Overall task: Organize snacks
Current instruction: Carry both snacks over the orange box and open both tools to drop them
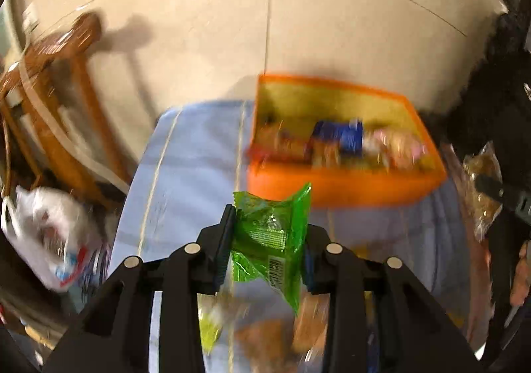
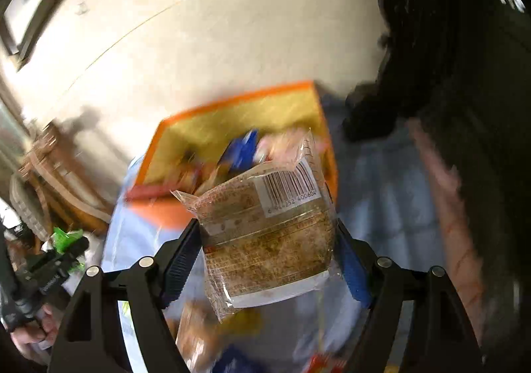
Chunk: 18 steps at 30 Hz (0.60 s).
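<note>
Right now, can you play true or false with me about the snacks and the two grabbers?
1. The left gripper holds a green packet. True.
2. The right gripper is empty. False: it is clamped on a clear bread packet with a barcode.
3. The orange box already has snacks in it. True.
4. The orange box sits on a bare wooden table. False: it sits on a light blue cloth.
5. The green packet is lying inside the box. False: it is up between the left gripper's fingers.

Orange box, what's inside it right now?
The orange box holds several wrapped snacks, including a blue packet and pinkish ones. Blur and its near wall hide the rest.
</note>
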Motion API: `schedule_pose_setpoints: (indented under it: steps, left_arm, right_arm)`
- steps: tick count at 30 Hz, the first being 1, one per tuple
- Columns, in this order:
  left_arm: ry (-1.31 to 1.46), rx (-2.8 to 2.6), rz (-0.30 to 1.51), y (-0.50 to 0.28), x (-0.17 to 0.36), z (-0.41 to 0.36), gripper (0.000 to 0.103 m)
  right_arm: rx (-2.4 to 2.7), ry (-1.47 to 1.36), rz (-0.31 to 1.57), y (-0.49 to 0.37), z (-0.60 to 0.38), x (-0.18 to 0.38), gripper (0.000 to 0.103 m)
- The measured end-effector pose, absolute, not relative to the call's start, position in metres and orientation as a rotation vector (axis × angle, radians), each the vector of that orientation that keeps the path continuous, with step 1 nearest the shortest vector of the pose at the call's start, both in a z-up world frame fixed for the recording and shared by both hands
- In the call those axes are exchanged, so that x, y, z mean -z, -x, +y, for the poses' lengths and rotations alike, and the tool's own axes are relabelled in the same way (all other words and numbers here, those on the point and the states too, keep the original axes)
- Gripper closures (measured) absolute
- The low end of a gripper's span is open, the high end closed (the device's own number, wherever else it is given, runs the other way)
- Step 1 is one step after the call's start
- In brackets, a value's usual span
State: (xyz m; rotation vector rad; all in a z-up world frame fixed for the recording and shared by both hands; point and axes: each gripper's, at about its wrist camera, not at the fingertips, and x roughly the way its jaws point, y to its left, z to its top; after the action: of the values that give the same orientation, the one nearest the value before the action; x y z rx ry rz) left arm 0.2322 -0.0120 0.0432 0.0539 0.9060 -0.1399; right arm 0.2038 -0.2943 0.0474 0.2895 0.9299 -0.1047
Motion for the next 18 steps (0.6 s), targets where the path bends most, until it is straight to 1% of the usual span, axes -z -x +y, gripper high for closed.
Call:
schedule_pose_setpoints:
  steps: [3,7,12,15,16,17,18]
  left_arm:
    - [-0.093,0.102,0.921,-0.289,-0.048,-0.035,0.07]
    - [-0.148,0.086,0.925,-0.338,-0.042,-0.061,0.07]
    - [-0.164,0.104,0.962,-0.356,-0.018,-0.064,0.07]
    - [-0.134,0.147,0.966,-0.358,-0.009,-0.067,0.069]
    - [-0.127,0.169,0.966,-0.358,-0.009,-0.068,0.06]
    - [-0.126,0.176,0.951,-0.353,-0.011,-0.07,0.045]
    - [-0.14,0.148,0.932,-0.349,-0.012,-0.072,0.004]
  right_arm:
    - [0.098,-0.325,0.964,-0.249,-0.308,-0.046,0.025]
    - [0.121,-0.299,0.979,-0.302,-0.318,-0.034,0.025]
    - [0.143,-0.294,0.999,-0.323,-0.327,-0.01,0.025]
    - [0.139,-0.301,0.989,-0.322,-0.328,-0.007,0.024]
    - [0.136,-0.301,0.98,-0.322,-0.329,-0.007,0.019]
    - [0.149,-0.3,0.963,-0.322,-0.329,-0.008,0.015]
    - [0.158,-0.3,0.95,-0.321,-0.33,-0.009,0.003]
